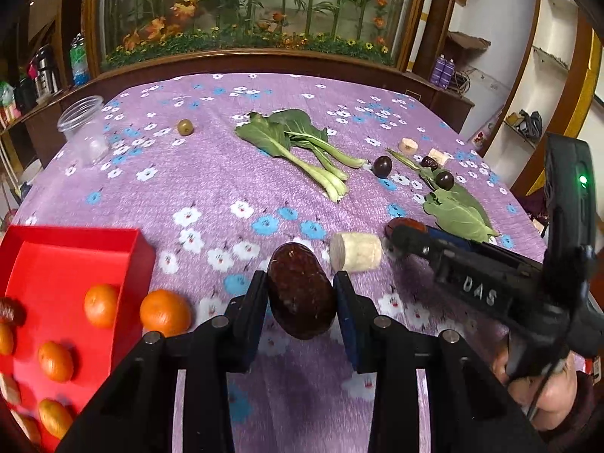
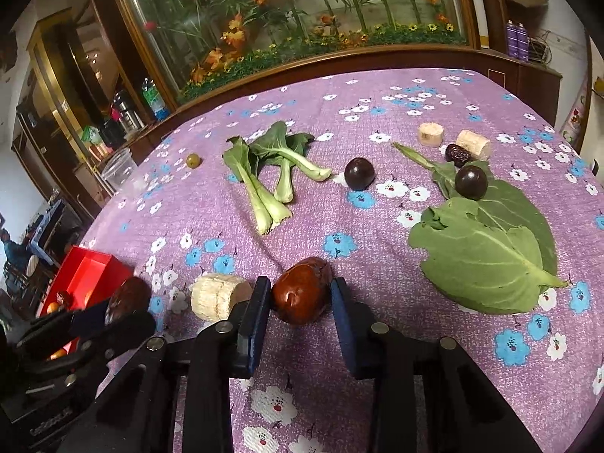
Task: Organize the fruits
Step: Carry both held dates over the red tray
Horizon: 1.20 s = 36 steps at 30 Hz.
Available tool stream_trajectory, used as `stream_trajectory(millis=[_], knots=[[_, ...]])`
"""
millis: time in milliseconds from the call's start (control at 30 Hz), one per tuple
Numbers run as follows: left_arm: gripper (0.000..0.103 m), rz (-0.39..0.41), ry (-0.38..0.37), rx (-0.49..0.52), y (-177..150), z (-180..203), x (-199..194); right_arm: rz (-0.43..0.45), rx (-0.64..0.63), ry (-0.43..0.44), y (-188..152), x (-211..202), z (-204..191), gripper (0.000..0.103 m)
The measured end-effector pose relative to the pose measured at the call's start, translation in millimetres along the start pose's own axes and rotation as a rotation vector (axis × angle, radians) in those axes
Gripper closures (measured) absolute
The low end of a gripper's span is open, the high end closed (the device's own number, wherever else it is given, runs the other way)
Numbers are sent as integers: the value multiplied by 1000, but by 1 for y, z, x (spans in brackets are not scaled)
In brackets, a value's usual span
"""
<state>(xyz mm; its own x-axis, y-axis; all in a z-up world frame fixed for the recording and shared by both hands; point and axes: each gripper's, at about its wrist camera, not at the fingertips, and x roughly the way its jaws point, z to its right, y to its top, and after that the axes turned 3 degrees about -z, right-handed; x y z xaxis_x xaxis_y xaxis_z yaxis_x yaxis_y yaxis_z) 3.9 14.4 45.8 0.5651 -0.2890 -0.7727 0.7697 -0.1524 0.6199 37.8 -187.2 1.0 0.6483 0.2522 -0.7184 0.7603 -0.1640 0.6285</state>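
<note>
L gripper (image 1: 300, 294) clamps dark-brown wrinkled oval date (image 1: 301, 296), frame centre; carry level to red plastic tray (image 1: 56, 260) lower left. R gripper (image 2: 301, 298) pinches glossy red-brown date (image 2: 302, 290), bottom centre; lift w/o squeezing.

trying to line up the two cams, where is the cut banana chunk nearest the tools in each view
Left wrist: banana chunk lies just right of centre, beyond the left tool.
Right wrist: banana chunk sits lower left, beside the right tool.
Shared landmark: the bok choy.
</note>
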Motion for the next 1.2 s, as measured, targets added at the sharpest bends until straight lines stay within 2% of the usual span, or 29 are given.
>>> stream_trajectory(millis=[367, 667, 867, 1200], knots=[[69, 70, 21, -124, -29, -40, -54, 11, 25, 2, -6, -8, 5, 68], [69, 147, 76, -306, -63, -116, -112, 27, 17, -7, -16, -26, -6, 69], [69, 188, 127, -405, -90, -161, -139, 27, -33, 11, -25, -49, -36, 69], [69, 229, 205, -480, -120, -204, -164, 21, -155, 90, -33, -66, -115, 69]])
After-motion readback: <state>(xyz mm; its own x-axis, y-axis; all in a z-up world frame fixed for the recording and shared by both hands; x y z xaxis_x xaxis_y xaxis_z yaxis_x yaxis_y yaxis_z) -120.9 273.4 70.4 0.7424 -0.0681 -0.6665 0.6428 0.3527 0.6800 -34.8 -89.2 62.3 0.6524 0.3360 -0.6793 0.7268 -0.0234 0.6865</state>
